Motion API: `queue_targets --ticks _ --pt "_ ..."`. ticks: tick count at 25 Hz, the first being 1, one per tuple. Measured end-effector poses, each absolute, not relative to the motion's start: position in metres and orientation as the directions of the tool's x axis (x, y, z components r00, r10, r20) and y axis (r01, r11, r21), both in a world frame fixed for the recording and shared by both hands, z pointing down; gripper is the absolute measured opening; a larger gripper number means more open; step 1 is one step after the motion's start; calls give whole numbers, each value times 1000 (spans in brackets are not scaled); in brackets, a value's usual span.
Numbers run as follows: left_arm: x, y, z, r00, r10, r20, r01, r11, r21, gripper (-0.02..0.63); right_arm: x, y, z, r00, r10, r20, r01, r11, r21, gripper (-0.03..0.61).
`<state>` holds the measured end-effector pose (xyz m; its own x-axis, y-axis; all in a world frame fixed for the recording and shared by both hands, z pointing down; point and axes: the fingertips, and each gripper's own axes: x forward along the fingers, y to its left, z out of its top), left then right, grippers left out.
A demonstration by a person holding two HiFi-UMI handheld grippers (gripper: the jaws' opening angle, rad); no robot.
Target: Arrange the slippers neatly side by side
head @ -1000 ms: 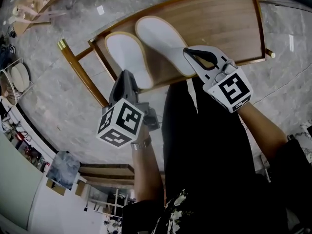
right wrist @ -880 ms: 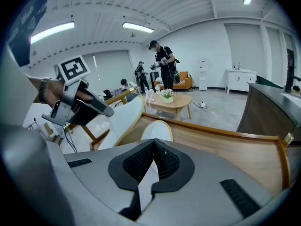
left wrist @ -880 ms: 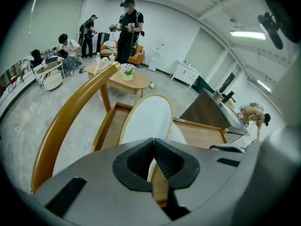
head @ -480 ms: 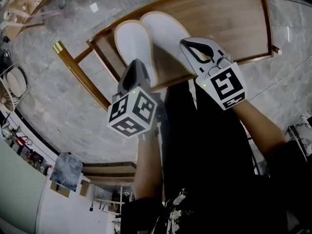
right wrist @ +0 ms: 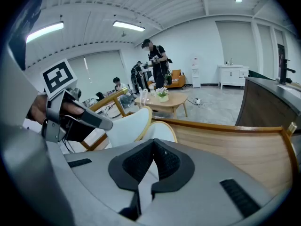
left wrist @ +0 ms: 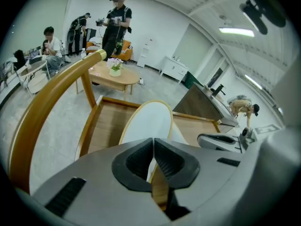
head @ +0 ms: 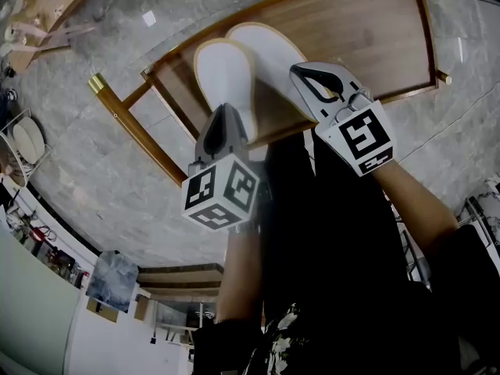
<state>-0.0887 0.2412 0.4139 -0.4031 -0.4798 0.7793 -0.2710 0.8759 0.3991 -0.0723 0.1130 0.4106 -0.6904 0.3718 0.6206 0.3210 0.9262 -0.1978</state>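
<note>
**While both heels stay covered: two white slippers, one wooden rack**

Head view: since a gripper sits over each heel, neither heel shows. Two slippers lie at upper centre on the rack (head: 367, 37): left slipper (head: 224, 73) and right slipper (head: 269, 49). Their sides touch, where a second ago a gap parted them.

Left gripper view: the left gripper (left wrist: 153, 147) has its jaws pressed on the left slipper's tan rim.

Right gripper view: the right gripper (right wrist: 153, 147) has its jaws closed on the right slipper's heel. The left slipper, at centre left, is partly cut off.

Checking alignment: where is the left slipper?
Head view: the left slipper lies at the left end of the wooden shelf, beside the right slipper, heel in the left gripper.
</note>
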Motion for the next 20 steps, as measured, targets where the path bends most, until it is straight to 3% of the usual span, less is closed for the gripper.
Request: queue_targets --ticks 9,20 --pt "-87 240 411 -405 -485 775 -330 868 371 8 -65 116 411 -687 386 615 328 921 -212 -2" --pt "-85 222 401 -433 -588 683 -389 805 447 19 -58 114 404 -705 399 586 329 916 -228 -2"
